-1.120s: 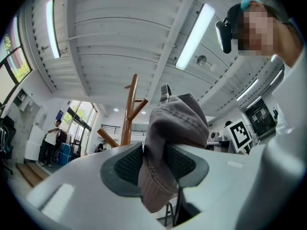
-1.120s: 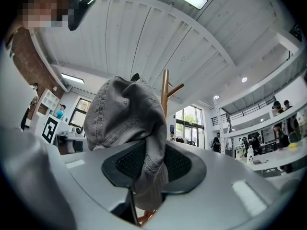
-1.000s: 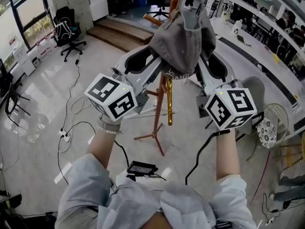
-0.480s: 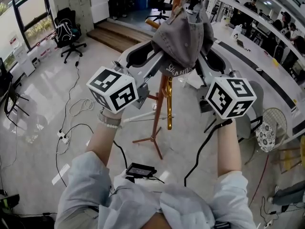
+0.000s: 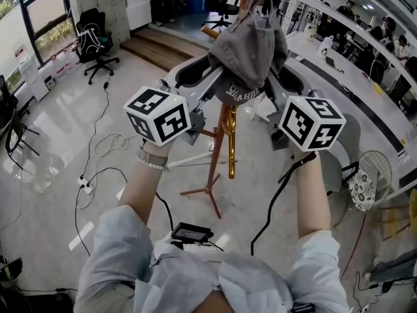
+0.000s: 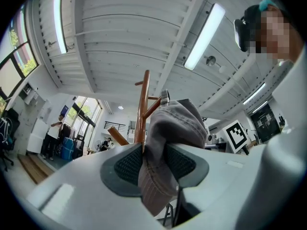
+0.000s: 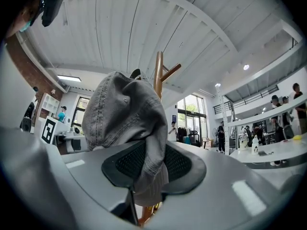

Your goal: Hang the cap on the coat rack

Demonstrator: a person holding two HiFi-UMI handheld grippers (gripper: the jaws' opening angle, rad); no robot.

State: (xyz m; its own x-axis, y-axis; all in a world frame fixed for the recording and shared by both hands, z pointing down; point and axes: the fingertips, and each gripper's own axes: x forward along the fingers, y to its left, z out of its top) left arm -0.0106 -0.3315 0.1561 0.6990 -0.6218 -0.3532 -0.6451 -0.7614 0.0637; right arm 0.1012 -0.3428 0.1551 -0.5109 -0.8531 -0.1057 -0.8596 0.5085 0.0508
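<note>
A grey denim cap (image 5: 249,54) hangs between both grippers, raised high in front of the wooden coat rack (image 5: 227,139). My left gripper (image 5: 218,78) is shut on the cap's edge (image 6: 156,176). My right gripper (image 5: 273,77) is shut on the opposite edge (image 7: 148,171). The rack's pole and angled pegs (image 6: 143,104) rise just behind the cap (image 7: 125,114), and a peg (image 7: 170,72) sticks out beside it. The cap's crown covers the rack's top in the head view.
The rack's tripod feet (image 5: 207,191) stand on the glossy floor. Cables (image 5: 98,175) and a black device (image 5: 192,231) lie on the floor near me. An office chair (image 5: 94,41) is at far left; long white desks (image 5: 352,77) with people at right.
Both grippers have carried the cap a little up and away from me toward the rack's top. The grips have not changed.
</note>
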